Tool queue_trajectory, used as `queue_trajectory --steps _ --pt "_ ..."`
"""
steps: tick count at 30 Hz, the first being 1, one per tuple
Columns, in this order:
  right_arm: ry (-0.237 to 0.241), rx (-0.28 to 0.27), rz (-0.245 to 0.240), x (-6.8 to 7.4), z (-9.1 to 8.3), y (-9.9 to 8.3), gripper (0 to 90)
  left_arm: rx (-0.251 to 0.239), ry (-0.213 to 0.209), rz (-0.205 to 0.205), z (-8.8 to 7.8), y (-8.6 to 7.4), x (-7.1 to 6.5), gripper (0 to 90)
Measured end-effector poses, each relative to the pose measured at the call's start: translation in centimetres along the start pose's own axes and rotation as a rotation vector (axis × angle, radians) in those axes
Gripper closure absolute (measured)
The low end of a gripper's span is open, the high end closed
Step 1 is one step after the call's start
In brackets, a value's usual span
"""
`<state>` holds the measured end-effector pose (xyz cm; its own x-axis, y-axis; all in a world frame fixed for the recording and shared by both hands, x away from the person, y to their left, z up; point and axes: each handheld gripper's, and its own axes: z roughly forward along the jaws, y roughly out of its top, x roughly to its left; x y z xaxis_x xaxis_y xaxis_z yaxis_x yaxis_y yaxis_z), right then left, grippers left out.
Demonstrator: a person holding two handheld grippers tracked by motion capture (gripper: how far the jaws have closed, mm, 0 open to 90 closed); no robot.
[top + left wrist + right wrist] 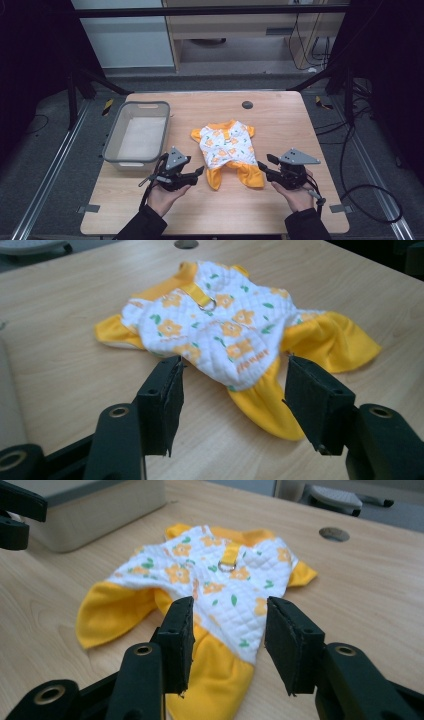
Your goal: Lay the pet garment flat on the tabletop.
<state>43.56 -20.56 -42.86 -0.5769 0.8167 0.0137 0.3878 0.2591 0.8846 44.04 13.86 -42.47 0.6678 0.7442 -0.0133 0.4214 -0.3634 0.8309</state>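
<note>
While the garment [227, 150] lies flat on the bench [280, 115], left tongs [199, 172] and right tongs [264, 166] flank it, both open and empty.

Left hand-held gripper [200, 171] and right hand-held gripper [263, 165], jaws apart, pointing inward.

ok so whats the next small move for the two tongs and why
Probably ease both down and in onto the garment's near yellow legs. The left tongs and right tongs both stand open on either side of it, aimed at those legs, and neither touches the fabric yet, so closing now would likely catch nothing.
</note>
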Motion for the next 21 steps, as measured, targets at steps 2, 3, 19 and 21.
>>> queue_trajectory --steps 2,3,19,21 --pt "-0.001 0.013 0.004 -0.1 0.0 -0.7 55.1 0.014 -0.008 0.002 0.4 -0.4 -0.4 40.8" --pt "-0.002 0.018 0.006 -0.1 0.1 -0.9 55.1 0.025 -0.015 0.005 0.8 -0.8 -0.7 41.0" --pt "0.013 0.136 0.002 0.0 1.7 -4.1 54.8 0.086 -0.040 -0.001 3.5 -2.5 -2.3 42.5" --pt "0.017 0.148 0.001 0.1 2.0 -4.3 54.6 0.098 -0.041 -0.003 3.9 -2.7 -2.4 43.3"
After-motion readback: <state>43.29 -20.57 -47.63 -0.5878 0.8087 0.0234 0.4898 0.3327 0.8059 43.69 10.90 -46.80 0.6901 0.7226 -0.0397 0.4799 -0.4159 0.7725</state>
